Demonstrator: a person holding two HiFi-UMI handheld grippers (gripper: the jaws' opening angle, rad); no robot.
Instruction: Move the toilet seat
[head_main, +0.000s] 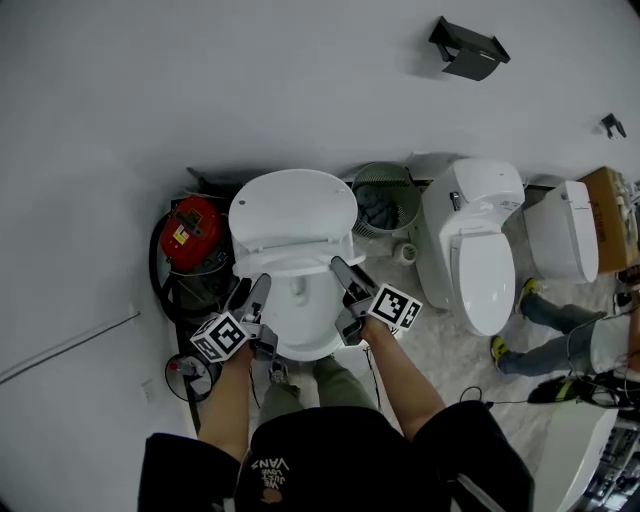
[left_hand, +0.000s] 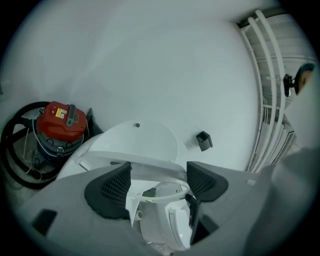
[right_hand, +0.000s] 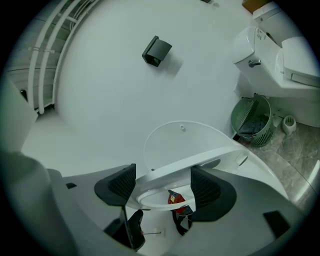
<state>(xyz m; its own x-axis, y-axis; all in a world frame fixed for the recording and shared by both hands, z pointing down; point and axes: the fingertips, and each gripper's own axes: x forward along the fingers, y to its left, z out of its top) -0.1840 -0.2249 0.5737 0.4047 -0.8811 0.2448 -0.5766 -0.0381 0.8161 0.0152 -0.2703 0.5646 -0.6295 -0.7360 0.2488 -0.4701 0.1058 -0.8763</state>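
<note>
Progress: lift under way; toilet seat (head_main: 292, 263) partly raised, not yet against the lid (head_main: 293, 208).
Left gripper (head_main: 252, 297): jaws spread wide, the seat's left rim across the gap.
Seat: plain white ring, tilted above the bowl (head_main: 305, 330).
Right gripper (head_main: 347, 282): jaws wide, right rim between; pads seemingly not pressing.

Head view: overhead, steeply down, mid-distance, whole toilet (head_main: 305, 322). Left gripper view: low, close, at toilet seat (left_hand: 140, 161) left side, facing wall (left_hand: 150, 65). Right gripper view: mirrored, right side. All share toilet seat, lid (right_hand: 185, 142).
</note>
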